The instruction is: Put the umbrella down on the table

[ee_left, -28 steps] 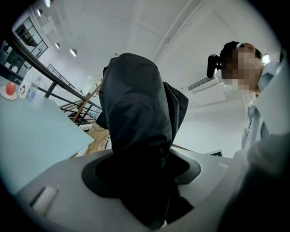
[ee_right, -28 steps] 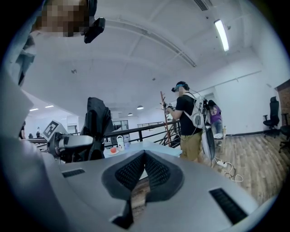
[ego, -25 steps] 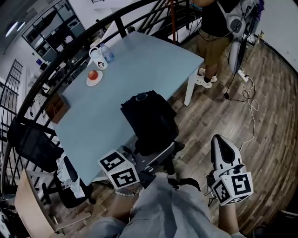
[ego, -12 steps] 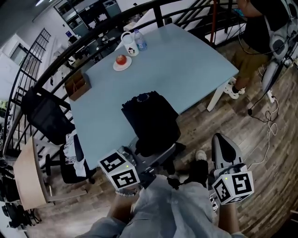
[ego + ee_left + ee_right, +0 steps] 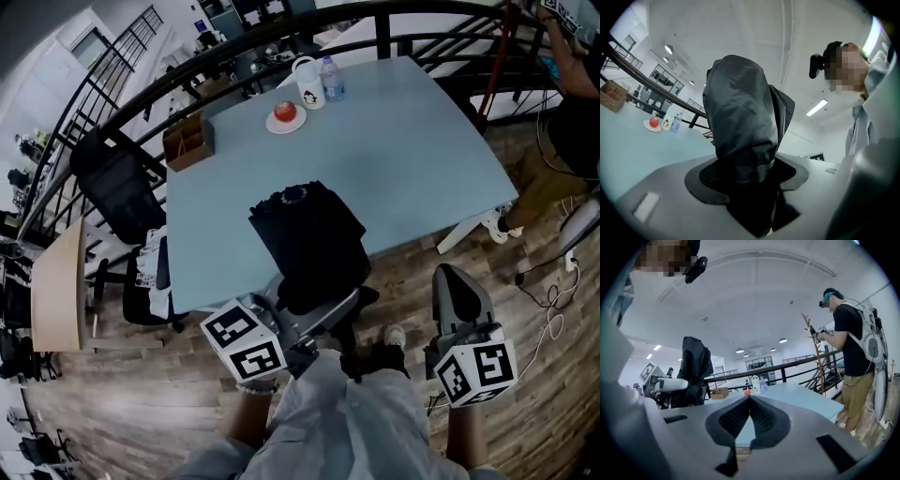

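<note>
A folded black umbrella (image 5: 307, 239) stands upright in my left gripper (image 5: 314, 314), which is shut on its lower part by the near edge of the light blue table (image 5: 412, 150). In the left gripper view the umbrella's (image 5: 740, 136) dark fabric fills the middle, clamped between the jaws of the left gripper (image 5: 750, 187), with the table (image 5: 642, 150) to the left. My right gripper (image 5: 457, 281) hangs to the right over the wooden floor. In the right gripper view the right gripper (image 5: 750, 401) has its pads meeting at the tip with nothing between them.
At the table's far side stand a white mug (image 5: 306, 82), a water bottle (image 5: 331, 80), an apple on a saucer (image 5: 285, 114) and a brown box (image 5: 187, 141). A black office chair (image 5: 117, 183) is on the left. Another person (image 5: 851, 343) stands right of the table, with cables (image 5: 548, 281) on the floor.
The view has swung round: the table now lies more squarely ahead and the other person has slid to the picture's right edge. Both grippers keep their hold and spacing.
</note>
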### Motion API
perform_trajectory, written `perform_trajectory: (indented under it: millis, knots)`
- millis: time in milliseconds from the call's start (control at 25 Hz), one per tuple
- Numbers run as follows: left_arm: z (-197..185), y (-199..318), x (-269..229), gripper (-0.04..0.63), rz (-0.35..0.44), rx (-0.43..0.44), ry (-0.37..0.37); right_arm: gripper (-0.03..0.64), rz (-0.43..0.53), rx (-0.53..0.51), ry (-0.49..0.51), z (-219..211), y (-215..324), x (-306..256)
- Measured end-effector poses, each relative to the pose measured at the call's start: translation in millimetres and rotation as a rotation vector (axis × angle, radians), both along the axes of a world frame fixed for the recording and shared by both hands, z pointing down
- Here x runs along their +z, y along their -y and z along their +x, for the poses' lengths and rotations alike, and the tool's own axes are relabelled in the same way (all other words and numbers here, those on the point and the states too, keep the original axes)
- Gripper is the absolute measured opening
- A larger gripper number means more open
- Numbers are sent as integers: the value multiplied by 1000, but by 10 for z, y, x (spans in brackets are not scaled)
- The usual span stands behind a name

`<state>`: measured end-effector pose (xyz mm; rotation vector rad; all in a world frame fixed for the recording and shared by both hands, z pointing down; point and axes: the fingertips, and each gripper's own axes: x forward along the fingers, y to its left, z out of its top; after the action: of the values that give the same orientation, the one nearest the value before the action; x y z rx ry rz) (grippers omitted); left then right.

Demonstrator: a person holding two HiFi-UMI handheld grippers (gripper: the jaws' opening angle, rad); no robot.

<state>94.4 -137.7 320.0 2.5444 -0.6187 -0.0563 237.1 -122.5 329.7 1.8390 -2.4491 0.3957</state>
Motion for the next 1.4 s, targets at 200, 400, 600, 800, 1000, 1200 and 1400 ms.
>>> perform_trajectory:
  millis: [200, 400, 600, 800, 1000, 1200, 1400]
  knots:
    - [96, 102, -81, 273, 28, -114, 21, -2, 11, -132, 9, 16, 259, -66]
    - [141, 186, -94, 273, 35, -254, 14, -2, 6, -254, 3, 94, 462, -61]
    - [60, 166, -69, 273, 36, -395, 14, -2, 4, -371, 3, 105, 570, -45]
    - [-88, 72, -26, 273, 25, -508, 45, -2, -18, -461, 9, 37, 589, 36]
    - [-265, 45, -26, 273, 20, -563, 70, -2, -26, -497, 23, -112, 650, 72]
    - [-410, 139, -102, 273, 28, -560, 92, -2, -13, -497, 28, -264, 714, 1]
    - [-511, 213, -192, 273, 59, -530, 130, -2, 10, -487, 28, -410, 789, -153]
